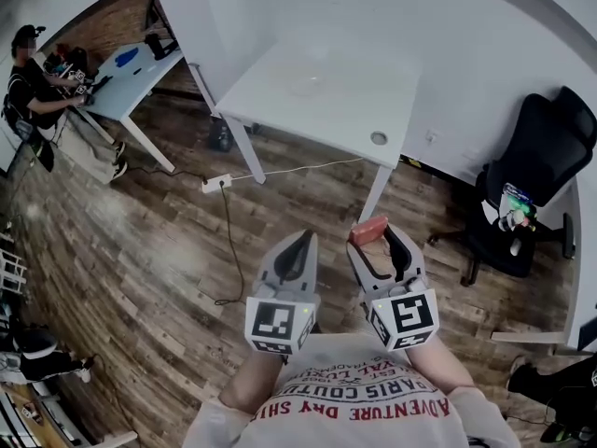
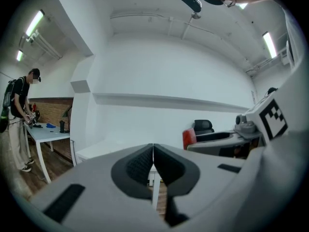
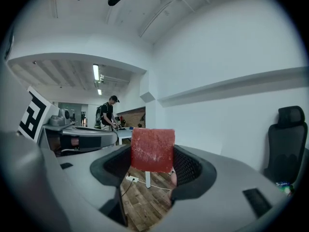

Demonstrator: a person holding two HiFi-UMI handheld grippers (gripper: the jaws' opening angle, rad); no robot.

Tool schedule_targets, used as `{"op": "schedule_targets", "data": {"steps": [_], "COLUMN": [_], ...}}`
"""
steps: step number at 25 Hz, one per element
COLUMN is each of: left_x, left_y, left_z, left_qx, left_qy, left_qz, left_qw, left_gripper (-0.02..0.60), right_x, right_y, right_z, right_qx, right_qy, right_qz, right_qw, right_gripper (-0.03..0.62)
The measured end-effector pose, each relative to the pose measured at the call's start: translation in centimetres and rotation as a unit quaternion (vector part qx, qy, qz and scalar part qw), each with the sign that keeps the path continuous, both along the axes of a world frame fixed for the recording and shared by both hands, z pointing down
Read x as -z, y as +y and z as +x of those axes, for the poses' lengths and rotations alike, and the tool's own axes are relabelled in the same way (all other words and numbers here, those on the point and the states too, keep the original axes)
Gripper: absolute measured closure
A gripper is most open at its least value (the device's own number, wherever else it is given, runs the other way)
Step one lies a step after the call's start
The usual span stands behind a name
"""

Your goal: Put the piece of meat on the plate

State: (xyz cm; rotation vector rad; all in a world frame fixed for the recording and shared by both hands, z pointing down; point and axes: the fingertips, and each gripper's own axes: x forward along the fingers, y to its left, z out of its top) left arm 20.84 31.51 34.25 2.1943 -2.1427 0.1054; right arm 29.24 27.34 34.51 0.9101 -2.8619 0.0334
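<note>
The brown wood-plank floor spreads below me, with a white rectangular table ahead and a black office chair off to my right. I hold both claws side by side in front of my chest, above the floor. My left gripper is pressed closed on nothing. My right gripper clamps the red, square-cut piece of meat, upright between its jaws, in the air short of the table.

The piece of meat looks rough and grainy, matt red. Both the right gripper and left gripper are smooth matt grey plastic, pads black and ribbed. The floor is wood plank with a slight sheen; the table is smooth white.
</note>
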Motion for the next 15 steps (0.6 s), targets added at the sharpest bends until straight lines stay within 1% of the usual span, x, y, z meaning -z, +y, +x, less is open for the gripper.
{"op": "schedule_targets", "data": {"steps": [8, 11, 15], "left_x": [1.7, 1.9, 1.6], "left_y": [-6.5, -8.4, -9.9], "left_z": [-12.2, -16.1, -20.8], "left_qx": [-0.021, -0.027, -0.021], "left_qy": [0.001, -0.002, 0.004], "left_qz": [0.009, 0.012, 0.012], "left_qw": [0.9997, 0.9996, 0.9997], "left_gripper": [0.574, 0.574, 0.574], "right_x": [1.8, 1.8, 1.5], "right_y": [-5.9, -7.9, -9.8], "right_z": [-11.9, -15.7, -19.9], "right_qx": [-0.017, -0.021, -0.023], "right_qy": [-0.005, -0.006, -0.004], "right_qz": [0.005, 0.005, 0.0], "right_qw": [1.0, 1.0, 1.0], "right_gripper": [0.318, 0.318, 0.318]}}
